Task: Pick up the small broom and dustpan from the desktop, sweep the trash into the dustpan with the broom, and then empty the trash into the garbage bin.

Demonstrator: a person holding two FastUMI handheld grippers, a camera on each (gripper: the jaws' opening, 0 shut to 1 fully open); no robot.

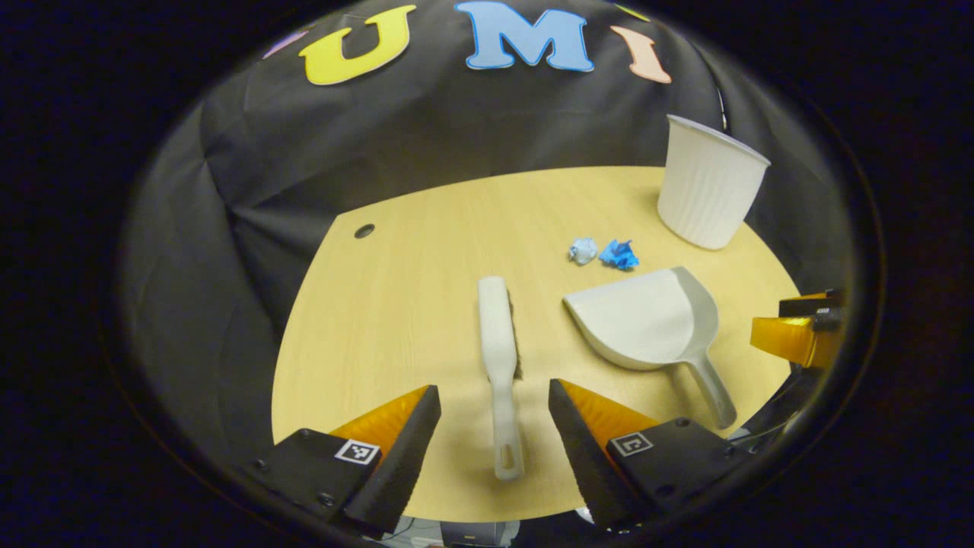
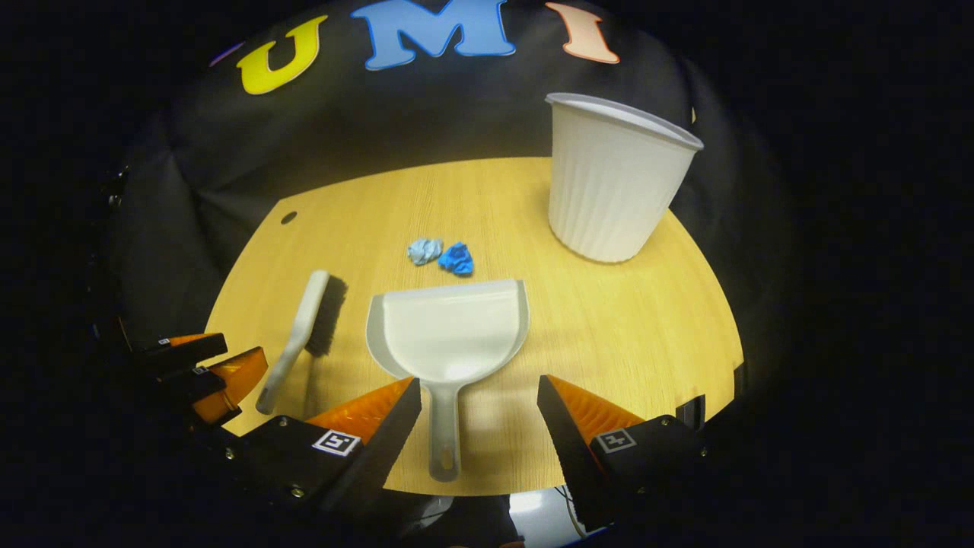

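Fingers of both grippers spread wide, gripping nothing: left gripper [image 1: 494,415] straddles the small broom's [image 1: 498,350] handle, right gripper [image 2: 478,411] the dustpan's [image 2: 449,327] handle.
Both tools lie flat on the desktop [image 2: 624,335]; two crumpled paper scraps [image 2: 444,255] sit just beyond the dustpan's lip, unswept; garbage bin [image 2: 612,183] stands upright behind-right of the dustpan.

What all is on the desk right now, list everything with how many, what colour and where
broom: one, white with dark bristles, lying flat left of the dustpan, handle toward the grippers
dustpan: one, white, middle of the desk, mouth facing the trash
trash: two crumpled wads, pale blue and bright blue, just beyond the dustpan's mouth
garbage bin: one, white, ribbed, upright at the far right
desktop: one, light wood
left gripper: open, either side of the broom handle
right gripper: open, either side of the dustpan handle
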